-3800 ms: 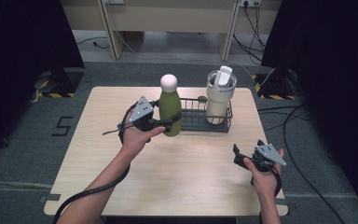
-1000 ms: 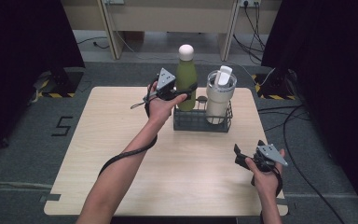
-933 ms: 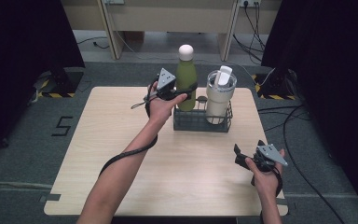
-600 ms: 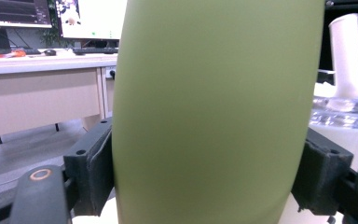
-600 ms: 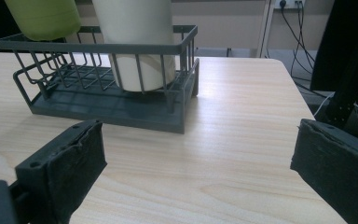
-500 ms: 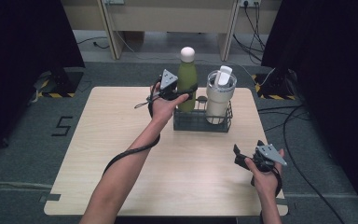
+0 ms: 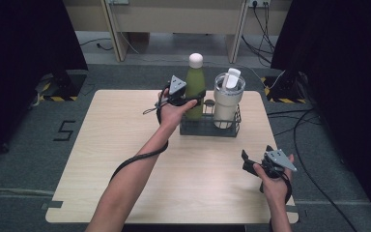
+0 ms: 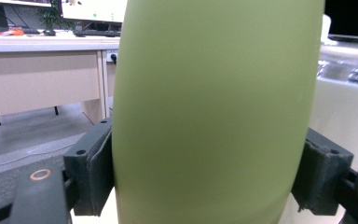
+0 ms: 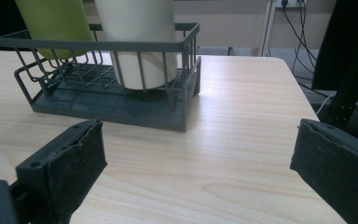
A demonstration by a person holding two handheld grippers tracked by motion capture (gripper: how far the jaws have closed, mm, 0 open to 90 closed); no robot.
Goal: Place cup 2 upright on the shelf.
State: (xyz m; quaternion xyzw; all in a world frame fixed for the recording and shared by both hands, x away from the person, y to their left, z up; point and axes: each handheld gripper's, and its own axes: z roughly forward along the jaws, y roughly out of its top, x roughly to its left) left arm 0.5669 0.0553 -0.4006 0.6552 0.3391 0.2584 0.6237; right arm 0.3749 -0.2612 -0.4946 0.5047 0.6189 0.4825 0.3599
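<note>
Upper middle of the frame, left tongs [image 7: 193,100] clench the green bottle [image 7: 194,87] over the wire basket [image 7: 207,126]; right tongs [image 7: 247,162], lower right, gape released.

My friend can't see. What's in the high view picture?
The left tongs grip a tall green bottle with a white cap over a dark wire rack holding a white tumbler. The right tongs hover open above the wooden table.

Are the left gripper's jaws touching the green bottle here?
Touching. The left gripper view shows both pads of the left gripper pressed flat against the green bottle, no gap on either side.
</note>
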